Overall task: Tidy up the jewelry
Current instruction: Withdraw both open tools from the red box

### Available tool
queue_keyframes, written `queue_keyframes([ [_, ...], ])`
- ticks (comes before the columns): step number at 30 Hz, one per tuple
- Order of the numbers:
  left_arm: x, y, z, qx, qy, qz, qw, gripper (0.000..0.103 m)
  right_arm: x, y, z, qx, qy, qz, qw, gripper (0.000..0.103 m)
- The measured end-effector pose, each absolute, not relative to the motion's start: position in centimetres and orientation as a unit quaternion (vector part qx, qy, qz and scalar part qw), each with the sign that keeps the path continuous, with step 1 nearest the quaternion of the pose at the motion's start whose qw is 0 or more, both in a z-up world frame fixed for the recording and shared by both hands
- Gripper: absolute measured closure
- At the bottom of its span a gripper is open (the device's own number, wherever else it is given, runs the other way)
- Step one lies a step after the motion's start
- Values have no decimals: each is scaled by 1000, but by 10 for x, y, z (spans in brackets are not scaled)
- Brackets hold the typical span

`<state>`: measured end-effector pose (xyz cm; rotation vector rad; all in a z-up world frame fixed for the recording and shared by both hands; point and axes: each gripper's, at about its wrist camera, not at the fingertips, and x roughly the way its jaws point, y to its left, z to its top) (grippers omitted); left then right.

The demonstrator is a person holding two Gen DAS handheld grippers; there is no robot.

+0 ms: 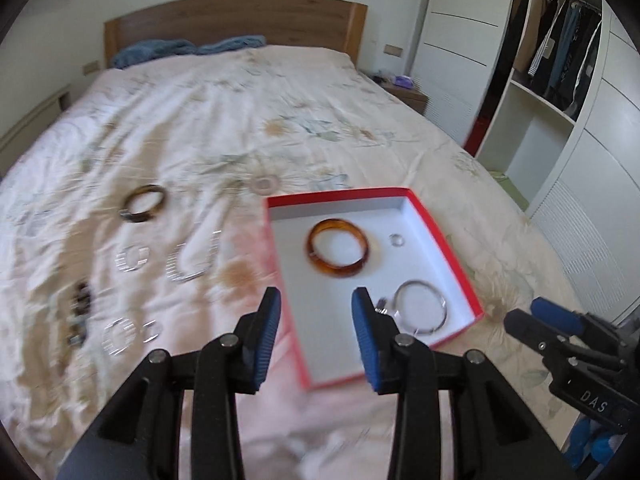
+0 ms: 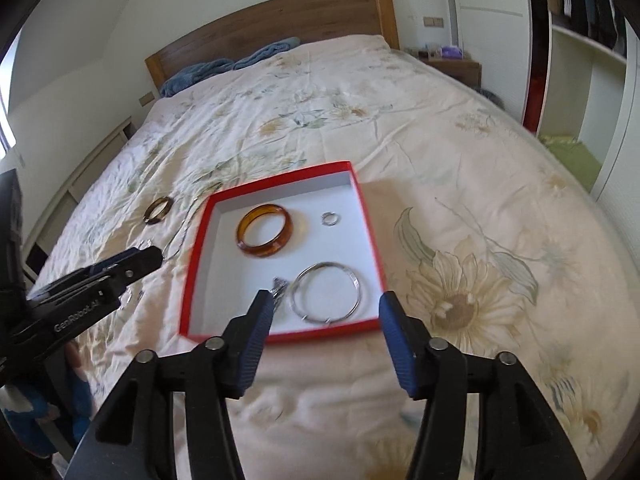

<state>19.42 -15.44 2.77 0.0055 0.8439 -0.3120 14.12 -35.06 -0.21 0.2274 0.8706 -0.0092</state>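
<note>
Bedspread (image 2: 440, 128) lies wide around red box (image 2: 370, 240); left gripper (image 1: 316, 302) and right gripper (image 2: 324, 306) gape empty.

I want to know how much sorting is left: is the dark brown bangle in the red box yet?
Out. The dark bangle lies on the bedspread, left of the red box, which holds the amber bangle.

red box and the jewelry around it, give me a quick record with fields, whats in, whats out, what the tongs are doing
surface: floral bedspread
container: red box, open, white inside
in box: amber bangle, small silver ring, thin silver bangle, small metal piece beside it
outside box: dark tortoiseshell bangle, blurred silver pieces on its left side
left tongs: open, empty, over the box's near left edge
right tongs: open, empty, at the box's near edge
</note>
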Motion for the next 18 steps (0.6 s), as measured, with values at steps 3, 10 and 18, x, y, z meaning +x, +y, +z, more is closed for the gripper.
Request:
queue_keyframes([
  [3,166,-134,38,6,402,-132,906,68,122,-329,10,92,419,-8,903,43],
  [10,105,-85,55,-9,399,-109,910,68,65,-280,43,57,388,-8,920,30],
  [18,62,-52,68,-30,379,-94,920,68,23,-240,74,16,359,3,933,26],
])
